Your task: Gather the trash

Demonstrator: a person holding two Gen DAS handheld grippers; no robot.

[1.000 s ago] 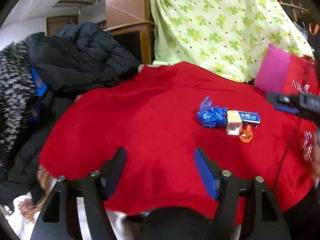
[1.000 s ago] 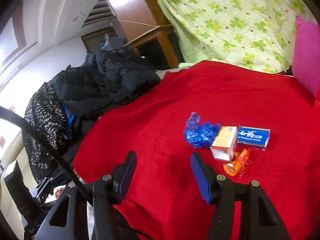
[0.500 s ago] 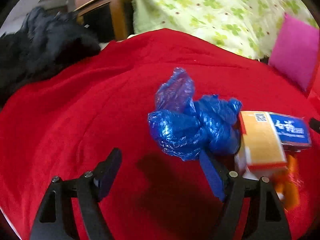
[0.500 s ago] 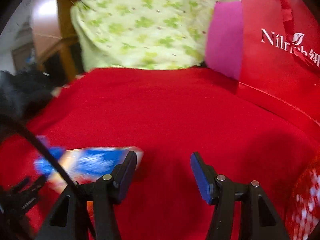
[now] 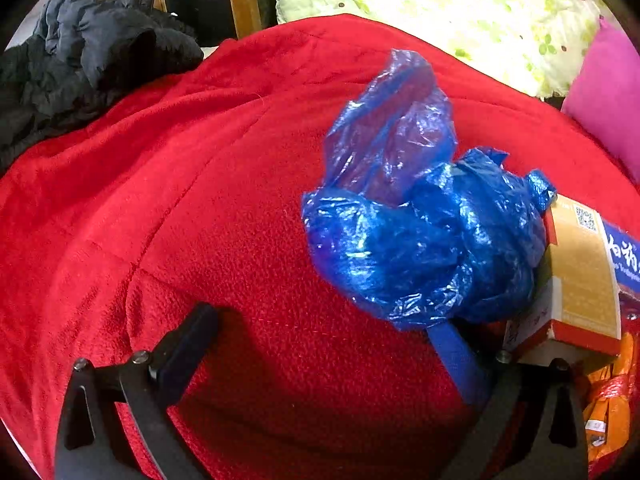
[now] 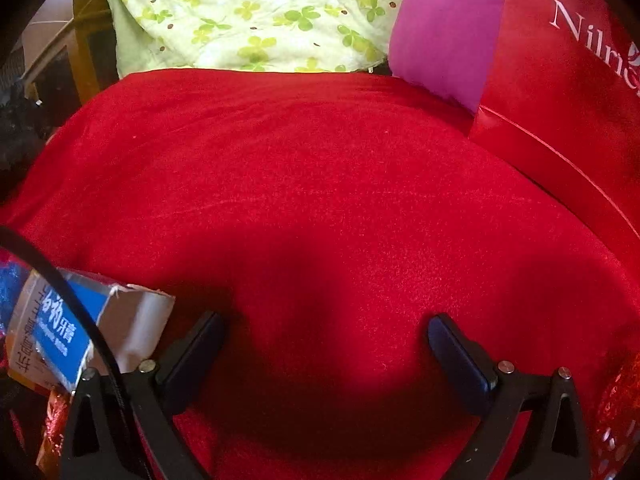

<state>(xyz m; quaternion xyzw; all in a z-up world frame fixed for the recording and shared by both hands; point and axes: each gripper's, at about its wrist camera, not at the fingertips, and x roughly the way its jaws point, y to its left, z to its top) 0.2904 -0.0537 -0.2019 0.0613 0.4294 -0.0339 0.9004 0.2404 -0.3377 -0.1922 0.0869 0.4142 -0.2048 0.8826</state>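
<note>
Four bits of trash on the red blanket (image 5: pixel 200 200): blue bag (image 5: pixel 420 240), orange box (image 5: pixel 580 280), blue carton (image 6: pixel 72 328), orange wrapper (image 5: pixel 608 400). Left gripper (image 5: pixel 324 332) opening, bag over its right finger, unpinched. Right gripper (image 6: pixel 324 332) opening on bare blanket, carton just left. Bag looks light, limp, slippery; I'd pinch the thick bunch. Cartons crush easily; take across narrow faces.

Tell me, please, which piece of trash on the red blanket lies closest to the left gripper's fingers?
The crumpled blue plastic bag. It reaches right to the left gripper's blue finger, while the orange-and-white box and orange wrapper lie beyond it.
</note>
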